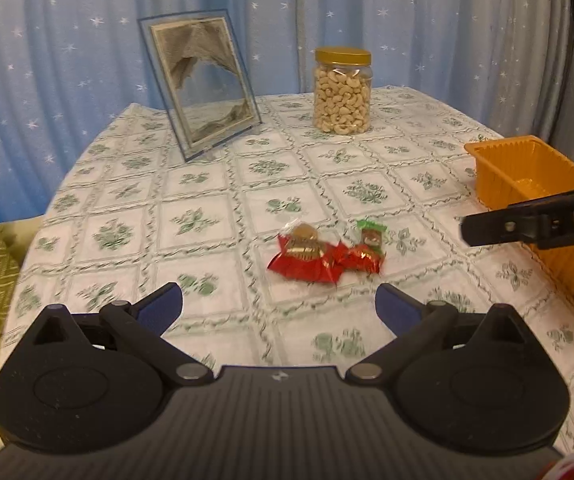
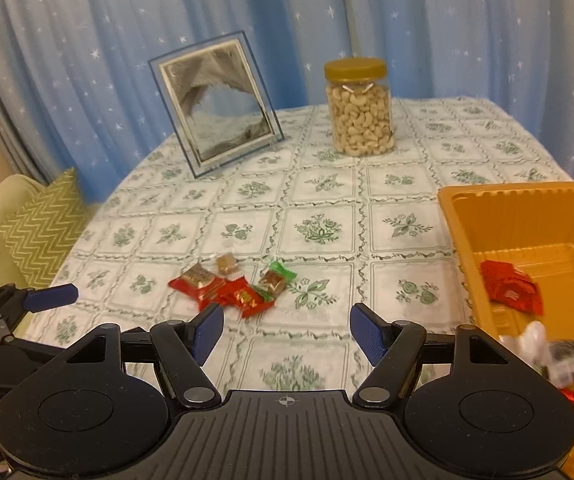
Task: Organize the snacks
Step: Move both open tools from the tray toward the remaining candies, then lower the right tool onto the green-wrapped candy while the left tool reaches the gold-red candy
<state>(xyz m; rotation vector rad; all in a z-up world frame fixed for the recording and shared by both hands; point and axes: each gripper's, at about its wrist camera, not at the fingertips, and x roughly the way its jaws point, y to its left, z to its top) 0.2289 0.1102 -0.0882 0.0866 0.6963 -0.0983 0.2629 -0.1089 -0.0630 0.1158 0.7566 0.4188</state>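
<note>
A small heap of loose wrapped candies (image 1: 319, 254), mostly red foil with 1 green-ended piece, lay on the floral-patterned tablecloth of the desk (image 2: 327, 184), nearer its front edge than its back. They sat together in the open, probably so either tool could reach them. The orange ribbed plastic tray (image 2: 527, 216) stood at the desk's right edge and already held 1 red wrapper (image 2: 511, 286) and other packets, so it was likely the place for collecting the snacks.

The left hand-held gripper (image 1: 278, 306) hung over the desk just short of the heap, its blue pads spread wide with nothing between them. The right hand-held gripper (image 2: 286, 330) was likewise spread and empty, between the heap and the tray. Both pointed downward toward the desk, which suggested an approach to the candies.

A clear plastic jar of cashews with a gold lid (image 1: 342, 92) and a glass-framed sand picture (image 1: 201, 86) stood toward the back edge, well apart from the candies.

The heap was blurred, so how many candies it held could not be told. The tray's near end was cut off in both views, and the pale and dark packets in its lower corner were too smeared to name. In the left view, the other tool's finger hid part of the tray.
</note>
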